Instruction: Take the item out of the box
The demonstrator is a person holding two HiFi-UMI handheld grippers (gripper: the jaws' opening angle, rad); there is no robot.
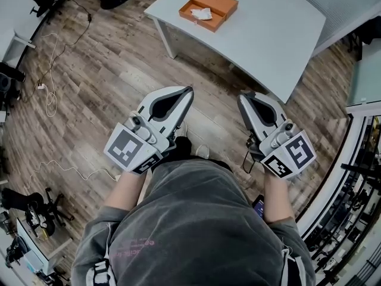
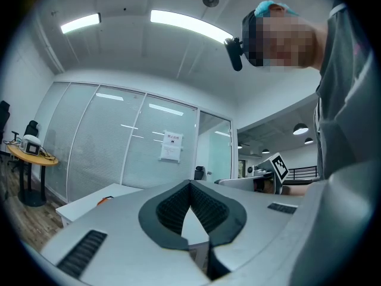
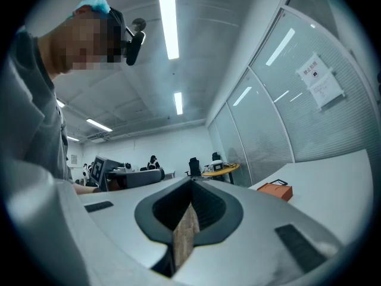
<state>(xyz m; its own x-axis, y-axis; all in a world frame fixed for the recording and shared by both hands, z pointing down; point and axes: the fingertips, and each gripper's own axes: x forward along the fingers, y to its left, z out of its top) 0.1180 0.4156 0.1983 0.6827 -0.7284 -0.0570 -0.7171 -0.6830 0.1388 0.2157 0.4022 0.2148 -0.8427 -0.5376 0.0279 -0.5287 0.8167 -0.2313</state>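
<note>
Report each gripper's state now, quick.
Left gripper: closed, nothing between its jaws.
Right gripper: closed, nothing between its jaws.

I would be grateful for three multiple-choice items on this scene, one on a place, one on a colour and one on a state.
1. Where is the box?
A. on the floor
B. on the white table
C. in a gripper

2. What colour is the box?
A. orange
B. blue
C. green

3. How are the left gripper and the right gripper?
A. both wide open
B. both shut and empty
C. one shut on the box

Answers:
1 B: the head view shows it lying on the tabletop ahead of the person.
2 A: its walls are orange, around a white item.
3 B: each gripper view shows the jaws together with nothing between them.
</note>
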